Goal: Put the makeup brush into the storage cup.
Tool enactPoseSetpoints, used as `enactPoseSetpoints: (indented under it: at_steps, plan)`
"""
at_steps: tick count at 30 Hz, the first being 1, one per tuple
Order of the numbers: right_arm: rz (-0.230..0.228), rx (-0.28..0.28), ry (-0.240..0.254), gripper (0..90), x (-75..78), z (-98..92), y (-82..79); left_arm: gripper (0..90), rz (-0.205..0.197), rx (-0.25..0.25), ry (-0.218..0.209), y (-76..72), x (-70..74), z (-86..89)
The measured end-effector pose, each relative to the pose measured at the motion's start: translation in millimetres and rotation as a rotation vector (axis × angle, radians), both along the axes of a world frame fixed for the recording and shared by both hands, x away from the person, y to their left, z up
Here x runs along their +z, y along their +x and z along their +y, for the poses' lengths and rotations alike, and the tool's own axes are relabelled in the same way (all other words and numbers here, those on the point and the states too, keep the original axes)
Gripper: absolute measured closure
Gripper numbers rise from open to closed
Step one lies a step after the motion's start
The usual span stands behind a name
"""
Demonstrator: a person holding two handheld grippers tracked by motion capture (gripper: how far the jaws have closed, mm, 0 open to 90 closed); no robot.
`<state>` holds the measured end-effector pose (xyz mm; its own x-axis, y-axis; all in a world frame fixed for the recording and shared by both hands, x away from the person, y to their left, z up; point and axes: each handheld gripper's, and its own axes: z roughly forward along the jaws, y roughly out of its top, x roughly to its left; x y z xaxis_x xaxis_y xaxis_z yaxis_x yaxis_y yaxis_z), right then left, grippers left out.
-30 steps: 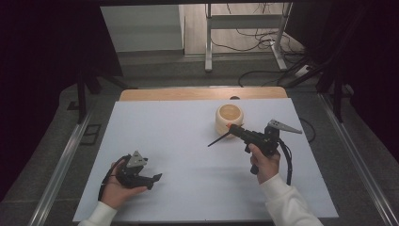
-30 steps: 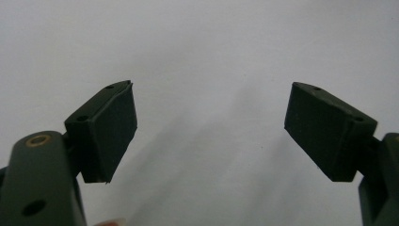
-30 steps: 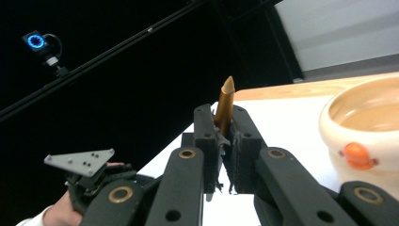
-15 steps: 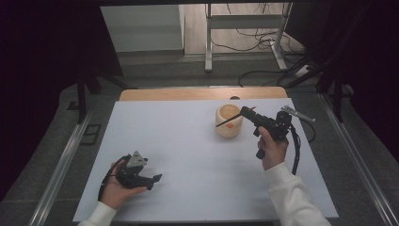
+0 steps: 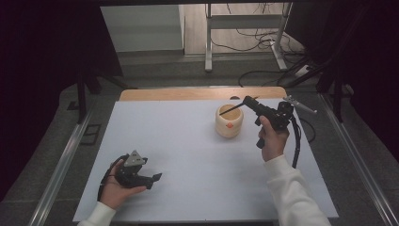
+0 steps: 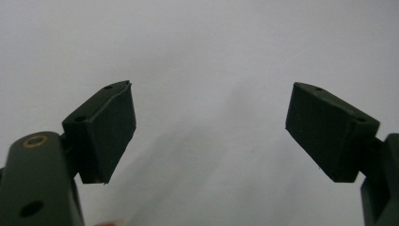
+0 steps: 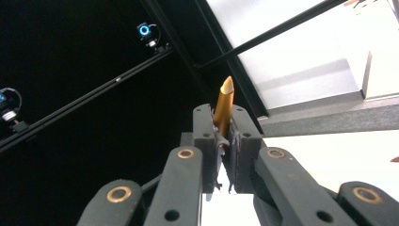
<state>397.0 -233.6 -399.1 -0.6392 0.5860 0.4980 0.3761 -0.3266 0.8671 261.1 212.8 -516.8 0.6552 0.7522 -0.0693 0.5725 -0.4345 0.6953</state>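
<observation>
A round beige cup (image 5: pixel 229 123) with an orange mark on its side stands on the white table (image 5: pixel 179 141), right of centre. My right gripper (image 5: pixel 246 100) is held in the air just right of the cup and is shut on a thin dark pen (image 5: pixel 232 108), whose free end reaches over the cup's rim. In the right gripper view the pen's gold pointed end (image 7: pixel 226 101) sticks out past the right gripper (image 7: pixel 222 123). My left gripper (image 5: pixel 155 178) rests in the hand at the near left, open. The left gripper (image 6: pixel 209 132) has only bare table between its pads.
A wooden board (image 5: pixel 188 93) lines the table's far edge. Metal rails (image 5: pixel 66 160) run along both sides. A desk frame (image 5: pixel 244 28) and cables (image 5: pixel 263 70) are on the floor beyond. A black cable (image 5: pixel 296 141) trails from the right gripper.
The right hand has risen and moved away from me and to the right, carrying the pen from the table beside the cup up to the cup's rim. The left hand has stayed still.
</observation>
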Motion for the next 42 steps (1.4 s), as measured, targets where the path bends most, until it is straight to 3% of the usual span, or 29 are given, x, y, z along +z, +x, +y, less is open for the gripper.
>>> enactPoseSetpoints:
  at_steps: [18,29,42]
  plan:
    - [0.022,-0.080,-0.042,84.2,-9.1,-9.3,19.3,17.2,-0.001,0.008,-0.002,-0.9,0.6,0.9]
    - [0.031,-0.135,-0.117,84.2,-18.8,-13.3,32.1,17.1,0.000,0.008,0.004,-0.9,-0.2,0.2]
    - [0.037,-0.126,-0.233,83.9,-29.4,4.6,37.3,17.2,0.004,0.003,0.010,-0.4,-0.8,0.8]
